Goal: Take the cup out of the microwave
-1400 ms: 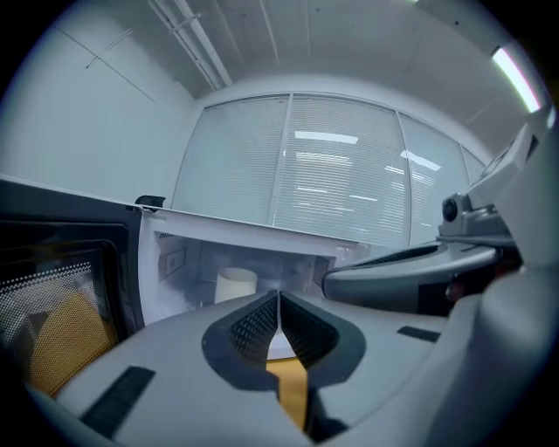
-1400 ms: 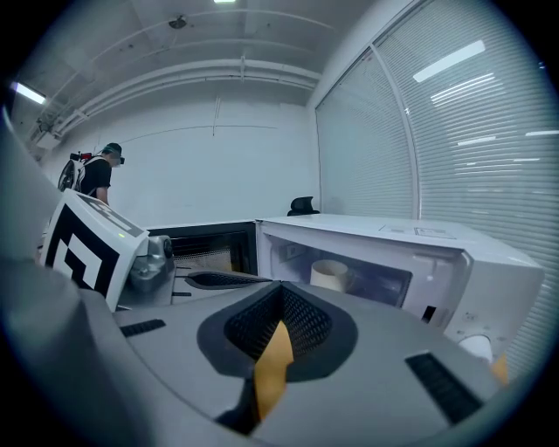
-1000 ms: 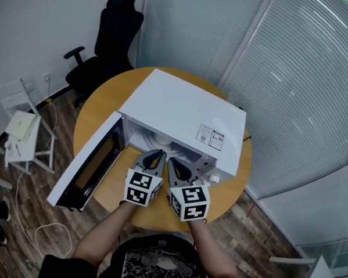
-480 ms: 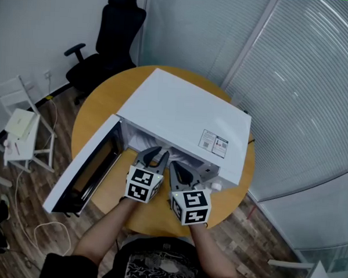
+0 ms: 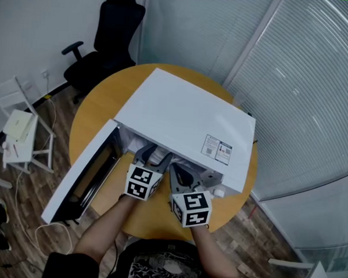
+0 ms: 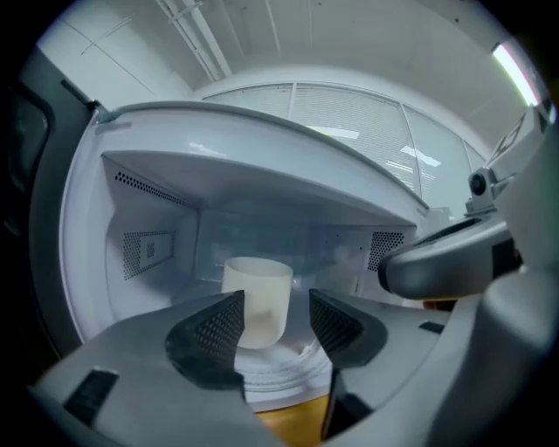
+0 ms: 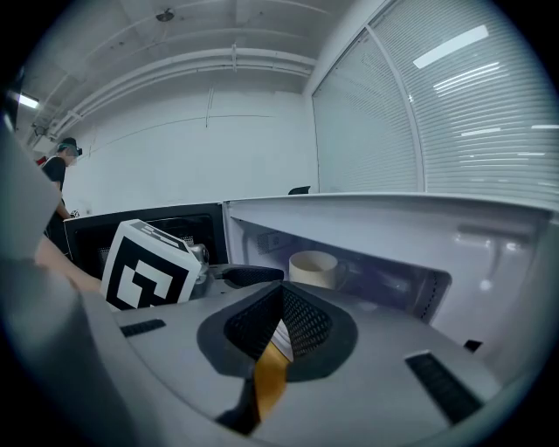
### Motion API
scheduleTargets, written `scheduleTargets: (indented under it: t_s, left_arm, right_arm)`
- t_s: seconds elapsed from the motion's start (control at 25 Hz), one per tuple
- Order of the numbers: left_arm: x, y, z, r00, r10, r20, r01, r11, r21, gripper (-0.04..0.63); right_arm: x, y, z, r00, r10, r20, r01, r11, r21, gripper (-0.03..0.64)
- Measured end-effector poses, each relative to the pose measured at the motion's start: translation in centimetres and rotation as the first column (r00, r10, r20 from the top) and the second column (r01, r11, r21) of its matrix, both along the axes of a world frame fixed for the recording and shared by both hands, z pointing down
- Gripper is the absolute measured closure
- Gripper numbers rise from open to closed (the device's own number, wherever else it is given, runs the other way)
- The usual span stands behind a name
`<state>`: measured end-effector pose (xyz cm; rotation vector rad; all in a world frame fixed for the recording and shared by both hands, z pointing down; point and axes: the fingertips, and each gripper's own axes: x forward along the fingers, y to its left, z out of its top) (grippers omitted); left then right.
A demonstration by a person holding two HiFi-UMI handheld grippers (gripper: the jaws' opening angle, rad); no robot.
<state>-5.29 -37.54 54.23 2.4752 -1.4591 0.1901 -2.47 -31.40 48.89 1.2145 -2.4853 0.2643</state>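
Step in hand: reach in for the grab. The cup (image 6: 258,292) stands upright on the turntable plate (image 6: 284,371) inside the microwave (image 5: 181,115), toward the far side of the cavity. The door (image 5: 85,171) hangs wide open on the left, over the round table (image 5: 103,97).

The left gripper (image 6: 275,306) is at the mouth of the cavity. Its jaws are apart and have just been opening, with nothing between the pads yet. The cup sits farther in than the tips, and the left pad overlaps its lower left edge in that view, so the line-up looks off to one side.

The right gripper (image 7: 281,323) has its jaws together and holds nothing. It hangs just right of the left one, at the near edge of the opening.

To do it well, as I judge it:
- Open the left jaws wider first; the gap looks about cup width, too tight to slide round it.
- Shift a little left so the cup is centred in the gap.
- Go in low and level, clear of the cavity roof.
- Stop with the pads on the mid wall of the cup, not the rim, and close gently.
- Lift just clear of the plate, then pull straight back toward the near side.
- Keep the right gripper out of the way; the two are crowded together.

Risk: a pad tip nudges the cup and tips it or pushes it deeper.
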Motion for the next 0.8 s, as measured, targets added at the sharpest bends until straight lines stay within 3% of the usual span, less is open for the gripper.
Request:
scheduleTargets:
  t_s: [0.32, 0.8]
  left_arm:
    - [0.0, -2.2, 0.8, 0.998, 0.052, 0.028, -0.052, 0.999, -0.002, 0.253]
    - [0.5, -4.7, 0.6, 0.992, 0.118, 0.044, -0.117, 0.993, -0.017, 0.161]
  right_arm:
    - [-0.1, -1.2, 0.5, 1.000, 0.003, -0.006, -0.003, 1.000, -0.010, 0.601]
    - [0.1, -2.2, 1.2, 1.000, 0.017, -0.017, -0.018, 1.000, -0.025, 0.600]
